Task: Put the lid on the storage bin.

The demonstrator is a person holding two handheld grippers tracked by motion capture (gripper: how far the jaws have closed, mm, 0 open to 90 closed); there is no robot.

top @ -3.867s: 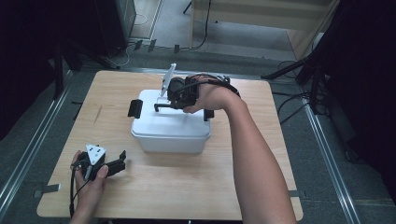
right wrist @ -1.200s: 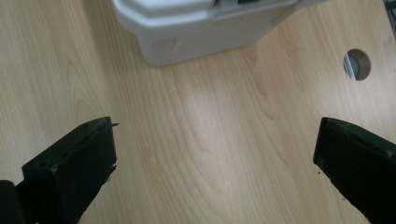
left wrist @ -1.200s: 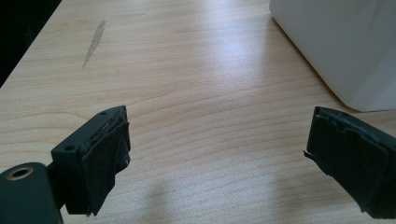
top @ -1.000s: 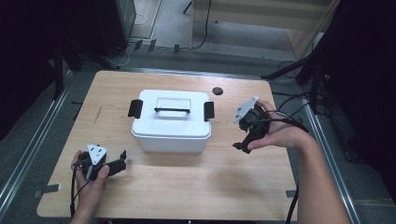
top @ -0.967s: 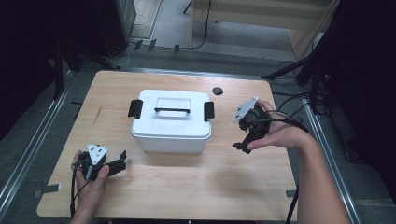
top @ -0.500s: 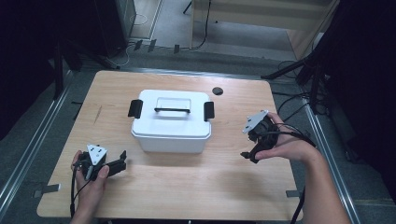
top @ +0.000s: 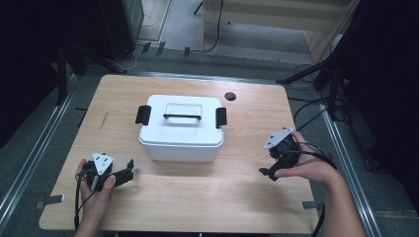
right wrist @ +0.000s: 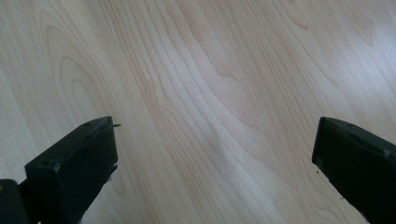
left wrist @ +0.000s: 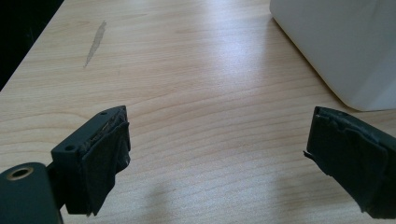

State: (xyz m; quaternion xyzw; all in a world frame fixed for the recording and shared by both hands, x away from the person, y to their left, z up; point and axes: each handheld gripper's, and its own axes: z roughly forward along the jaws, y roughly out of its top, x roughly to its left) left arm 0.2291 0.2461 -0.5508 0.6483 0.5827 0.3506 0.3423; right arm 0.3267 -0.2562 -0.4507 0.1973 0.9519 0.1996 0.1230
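Observation:
A white lidded box (top: 181,128) with a black handle and black side latches stands at the middle of the wooden table (top: 247,197); its lower corner (left wrist: 336,51) shows in the left gripper view. My left gripper (top: 129,170) rests near the front left of the table, open, jaws wide apart with bare wood between them (left wrist: 217,154). My right gripper (top: 267,173) hangs low over the table right of the box, open, with plain wood between its jaws (right wrist: 215,158).
A small black round disc (top: 230,96) lies on the table behind the box at the right. A dark streak (left wrist: 95,42) marks the wood at the left. Metal rails and cables run along the floor beside the table.
My right gripper has left the box lid, swung out to the right and come down toward the table's front. The left gripper has stayed put.

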